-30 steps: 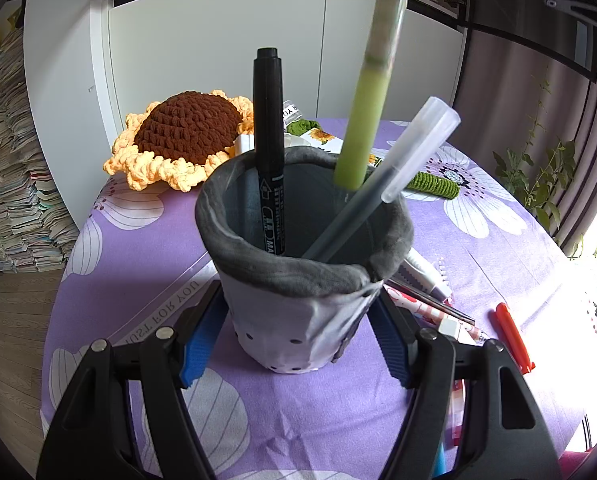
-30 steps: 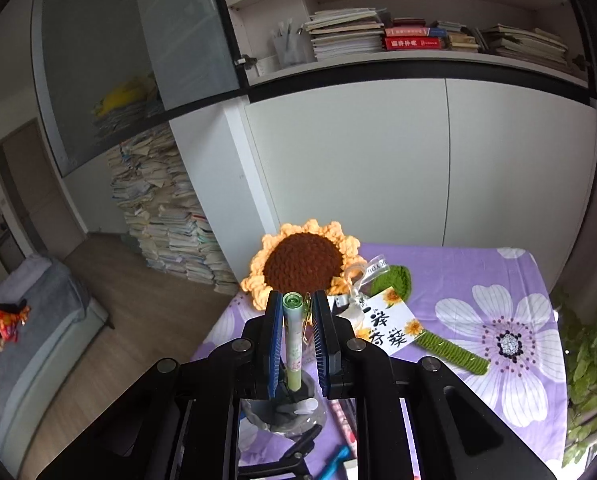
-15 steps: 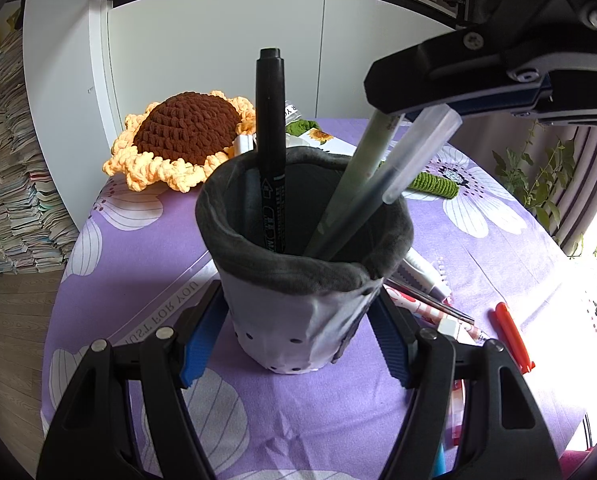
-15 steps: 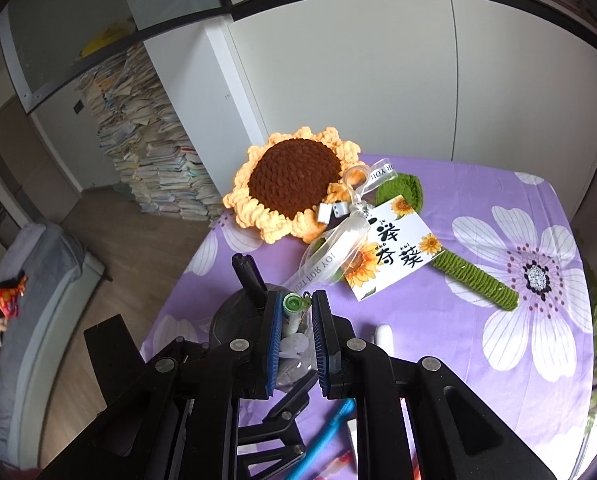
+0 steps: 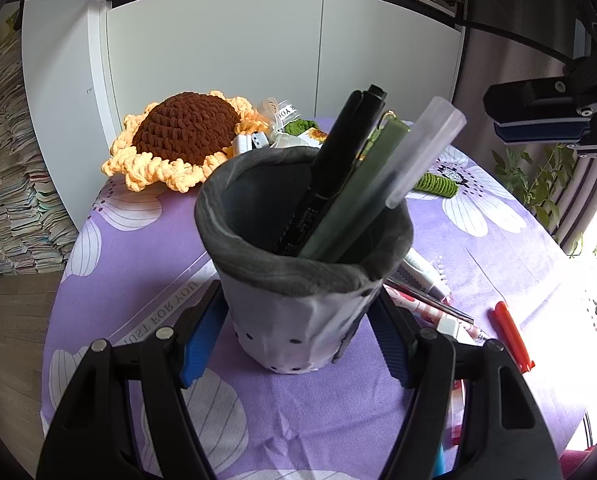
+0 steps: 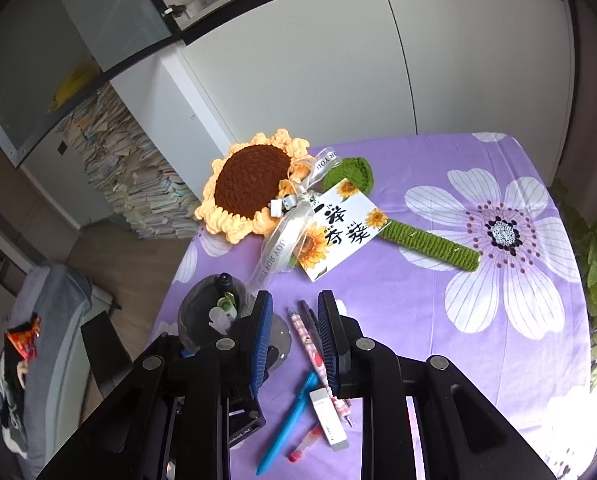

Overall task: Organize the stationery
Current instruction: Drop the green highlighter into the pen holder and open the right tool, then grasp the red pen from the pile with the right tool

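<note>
The left claw (image 5: 298, 340) clamps the lower wall of a soft grey fabric pen holder (image 5: 302, 264) standing on the purple flowered desk (image 5: 498, 248), its blue pads (image 5: 200, 344) pressing in on either side, while the right claw (image 6: 292, 340), its jaws having just been opening, hangs spread and empty above the loose stationery. Inside the holder, a black marker (image 5: 334, 168), a green pen (image 5: 362, 184) and a clear-capped pen (image 5: 418, 156) lean together toward the right rim. Directly between the right claw's pads lie a pink patterned pen (image 6: 312, 348) and a dark pen (image 6: 310, 314); nearer the camera sit a blue pen (image 6: 288, 424), a white eraser (image 6: 328, 416) and a small red piece (image 6: 304, 446). The pens look light, rigid and smooth, likely to roll or swivel if pinched near an end, so mid-barrel seems the safest hold. The holder's cloth wall probably buckles under hard squeezing. A crocheted sunflower (image 6: 250, 188) rests at the desk's far edge.
</note>
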The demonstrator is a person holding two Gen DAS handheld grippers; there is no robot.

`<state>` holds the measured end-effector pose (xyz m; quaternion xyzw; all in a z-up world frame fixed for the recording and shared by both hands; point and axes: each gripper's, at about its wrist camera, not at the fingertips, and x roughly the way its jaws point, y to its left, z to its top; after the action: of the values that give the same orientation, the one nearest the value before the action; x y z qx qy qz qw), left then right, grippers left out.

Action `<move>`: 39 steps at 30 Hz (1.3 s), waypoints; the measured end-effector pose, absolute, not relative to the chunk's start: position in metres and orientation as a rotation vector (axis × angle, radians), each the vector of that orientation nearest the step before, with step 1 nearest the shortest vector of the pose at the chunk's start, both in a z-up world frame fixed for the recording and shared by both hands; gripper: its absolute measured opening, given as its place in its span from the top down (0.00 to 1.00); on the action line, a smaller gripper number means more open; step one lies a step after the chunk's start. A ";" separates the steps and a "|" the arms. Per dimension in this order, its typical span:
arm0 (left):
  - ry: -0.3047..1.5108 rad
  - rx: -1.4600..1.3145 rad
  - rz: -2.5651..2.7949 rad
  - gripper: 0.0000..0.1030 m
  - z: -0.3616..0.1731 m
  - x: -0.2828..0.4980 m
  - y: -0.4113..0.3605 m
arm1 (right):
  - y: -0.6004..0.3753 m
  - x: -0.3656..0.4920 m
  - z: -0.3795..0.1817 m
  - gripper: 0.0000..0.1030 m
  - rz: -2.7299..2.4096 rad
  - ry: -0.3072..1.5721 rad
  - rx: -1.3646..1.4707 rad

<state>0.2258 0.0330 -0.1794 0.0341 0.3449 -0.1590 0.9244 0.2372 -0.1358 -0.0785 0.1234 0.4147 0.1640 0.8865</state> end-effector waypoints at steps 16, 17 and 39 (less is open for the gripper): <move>0.707 0.071 -0.327 0.33 -0.180 0.226 0.033 | -0.161 0.250 -0.180 0.78 0.175 1.184 0.241; 0.707 0.071 -0.327 0.33 -0.180 0.226 0.033 | -0.163 0.252 -0.182 0.78 0.167 1.186 0.254; 0.707 0.072 -0.327 0.33 -0.180 0.225 0.033 | -0.121 0.274 -0.182 0.86 0.161 1.189 0.120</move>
<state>0.2251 0.0331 -0.1798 0.0351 0.3445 -0.1596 0.9245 0.2744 -0.1206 -0.1820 0.0566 0.5590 0.0756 0.8238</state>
